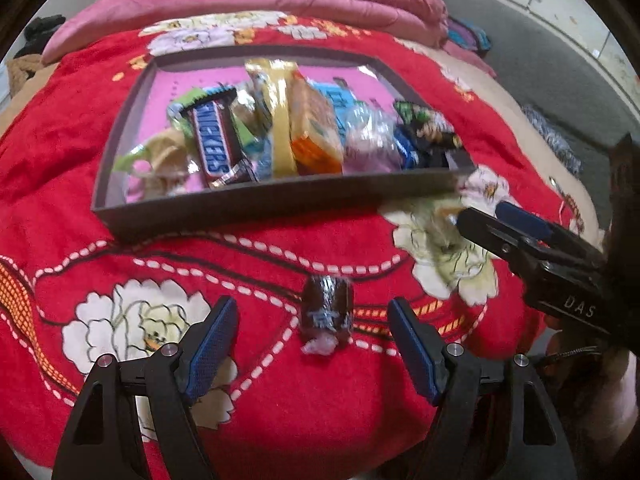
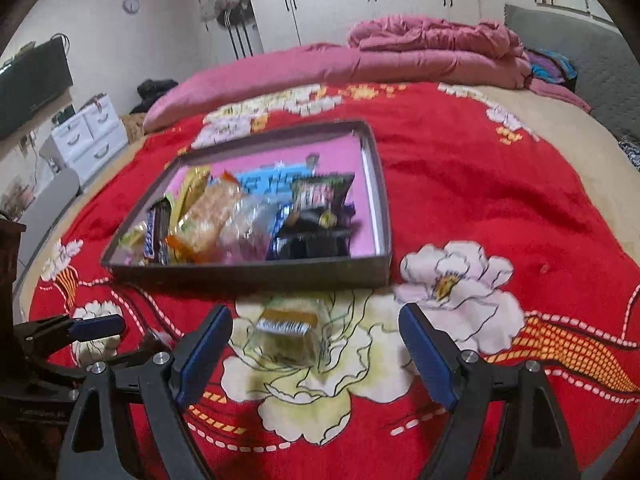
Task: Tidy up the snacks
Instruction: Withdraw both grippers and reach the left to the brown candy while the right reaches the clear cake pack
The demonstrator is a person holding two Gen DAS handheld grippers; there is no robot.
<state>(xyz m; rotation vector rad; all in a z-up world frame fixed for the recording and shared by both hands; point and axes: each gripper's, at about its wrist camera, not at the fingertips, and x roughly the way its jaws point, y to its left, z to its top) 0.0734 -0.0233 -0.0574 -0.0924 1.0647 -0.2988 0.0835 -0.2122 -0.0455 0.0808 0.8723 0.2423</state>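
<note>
Snacks are lying heaped in a shallow dark tray [image 1: 276,202] with a pink floor, which is sitting on a red floral blanket [image 1: 340,420] spread over a bed.

Left wrist view: the left gripper [image 1: 312,354] is hovering with its jaws standing wide apart. A small dark-wrapped candy [image 1: 327,312] is lying on the blanket between the two blue pads [image 1: 210,350], touching neither. It is sitting outside the tray, near its front wall. This view alone is giving a readable Snickers bar [image 1: 212,142] at the left of the heap, with a yellow wrapper [image 1: 280,120], an orange packet [image 1: 314,136] and a dark packet [image 1: 424,128] running rightward. The right gripper [image 1: 486,216] is showing at the right edge, over a pale flower print; blur is hiding what sits under its tips.

Right wrist view: the right gripper [image 2: 316,354] is also standing with jaws wide apart, gripping nothing. A clear-wrapped pale snack [image 2: 286,338] with a barcode label is lying on the blanket between its fingers and slightly ahead, just in front of the tray [image 2: 256,270]. It is blurred, and contact with the pads cannot be told. The left gripper [image 2: 98,328] is entering at the left edge. The dark candy is not clearly showing here.

Only this view is taking in the room: white wardrobes [image 2: 360,0], a wall clock [image 2: 131,4], a white drawer unit [image 2: 92,136] and a folded pink duvet [image 2: 400,56].
</note>
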